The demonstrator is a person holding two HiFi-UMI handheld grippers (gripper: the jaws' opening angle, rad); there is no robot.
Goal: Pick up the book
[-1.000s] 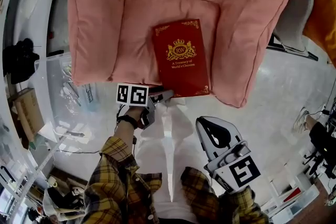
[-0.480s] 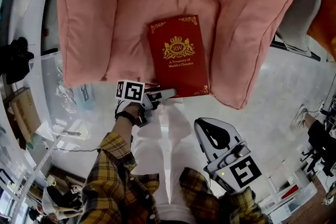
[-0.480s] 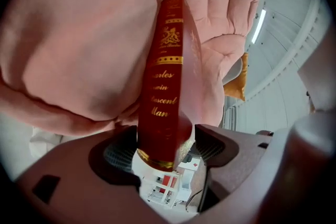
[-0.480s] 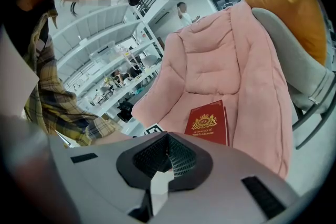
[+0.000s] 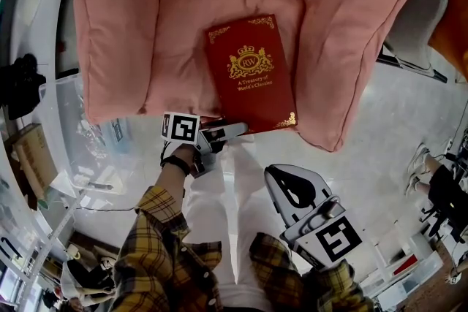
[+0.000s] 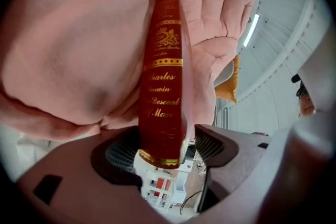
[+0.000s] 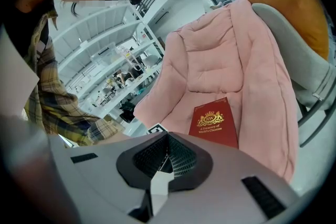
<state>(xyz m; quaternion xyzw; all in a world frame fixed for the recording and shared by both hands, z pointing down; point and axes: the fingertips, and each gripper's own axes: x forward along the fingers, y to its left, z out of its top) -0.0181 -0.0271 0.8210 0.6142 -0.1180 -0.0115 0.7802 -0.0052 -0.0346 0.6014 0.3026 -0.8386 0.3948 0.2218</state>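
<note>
A red hardback book (image 5: 252,73) with a gold crest lies flat on the seat of a pink padded armchair (image 5: 146,25). My left gripper (image 5: 230,131) sits at the seat's front edge, at the book's near left corner. In the left gripper view the book's gold-lettered spine (image 6: 163,76) runs up between the jaws of the left gripper (image 6: 168,144). They stand wide, with a gap showing on the right side. My right gripper (image 5: 281,175) hangs over the floor in front of the chair. It is shut and empty, and from the right gripper (image 7: 167,149) the book (image 7: 215,123) lies ahead.
A clear plastic bin (image 5: 73,120) stands left of the chair and an orange cushion (image 5: 453,4) lies at the far right. White floor (image 5: 380,128) spreads to the right. White shelving (image 7: 105,76) with lab clutter fills the background. The person's plaid sleeves (image 5: 157,252) are below.
The left gripper has crept forward and turned at the book's corner. The book's near end has swung slightly to the right. The right gripper has stayed put.
</note>
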